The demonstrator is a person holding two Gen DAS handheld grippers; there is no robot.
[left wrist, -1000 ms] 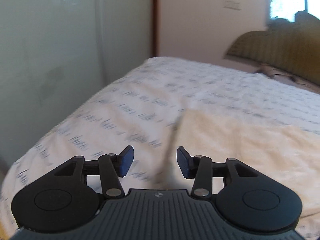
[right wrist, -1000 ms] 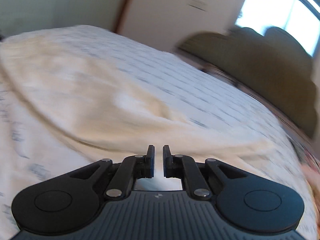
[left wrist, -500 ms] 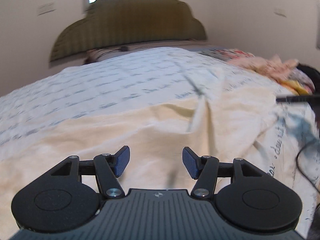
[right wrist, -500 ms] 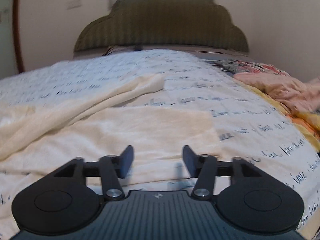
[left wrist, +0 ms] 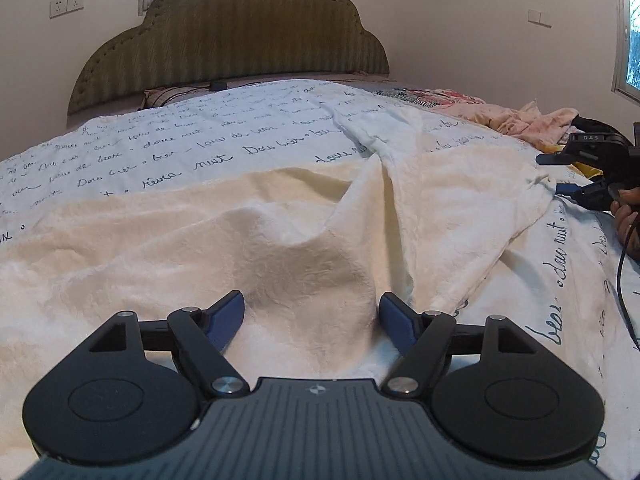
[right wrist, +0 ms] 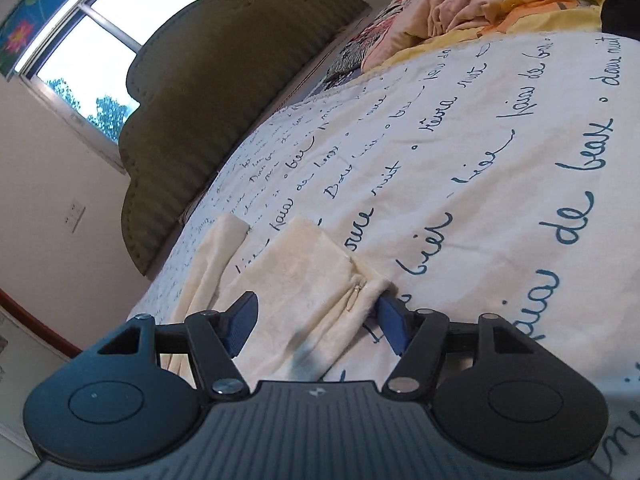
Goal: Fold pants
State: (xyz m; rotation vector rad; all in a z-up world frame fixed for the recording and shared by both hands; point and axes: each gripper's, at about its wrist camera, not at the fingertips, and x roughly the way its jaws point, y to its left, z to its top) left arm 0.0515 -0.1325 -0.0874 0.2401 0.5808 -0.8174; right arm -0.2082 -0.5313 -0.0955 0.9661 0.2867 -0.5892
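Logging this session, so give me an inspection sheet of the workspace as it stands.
Surface: bed under a white bedspread with blue script lettering.
Job's things: cream textured pants, rumpled, unfolded; small zipper at one end.
Clutter: heap of pink and yellow bedding at the far side.
Grippers: left gripper open over the pants; right gripper open, straddling the zipper end.
Cables: black cable at the right edge.
Surroundings: olive scalloped padded headboard, window, wall sockets.
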